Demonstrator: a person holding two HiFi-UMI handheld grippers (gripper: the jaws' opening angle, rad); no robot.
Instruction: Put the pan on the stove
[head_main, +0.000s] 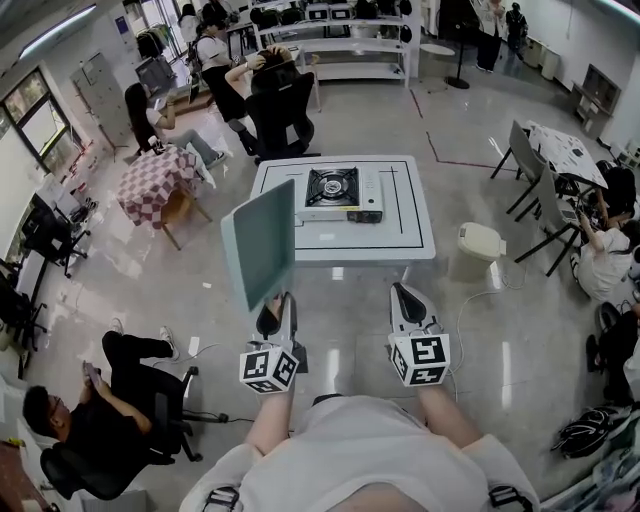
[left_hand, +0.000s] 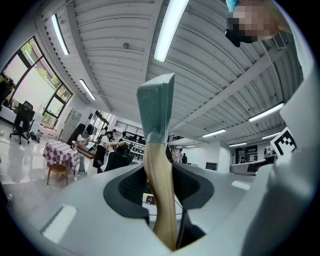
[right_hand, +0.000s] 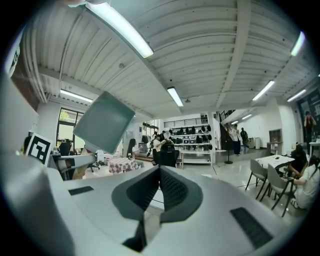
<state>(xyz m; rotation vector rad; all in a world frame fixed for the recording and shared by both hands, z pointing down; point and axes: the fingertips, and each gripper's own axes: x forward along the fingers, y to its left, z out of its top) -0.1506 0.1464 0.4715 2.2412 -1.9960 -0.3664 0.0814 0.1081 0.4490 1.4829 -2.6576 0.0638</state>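
The pan is square and grey-green. It is up in the air, on the near side of the white table, and not on the stove. It is tipped up on its edge, so one flat side shows in the head view. Its wooden handle runs down into the left gripper. The two jaws of that gripper squeeze the handle from both sides and hold it tight.

The right gripper is just beside the left one, a little apart. Its jaws are pressed together, and there is nothing between them. From the right gripper view the pan shows up high on the left.

The stove sits on the white table, toward the left side of it, with its black burner on top. It is well apart from the pan. A small white bin stands on the floor just right of the table. A little table with a checked cloth stands off to the left. People sit on chairs around the room.
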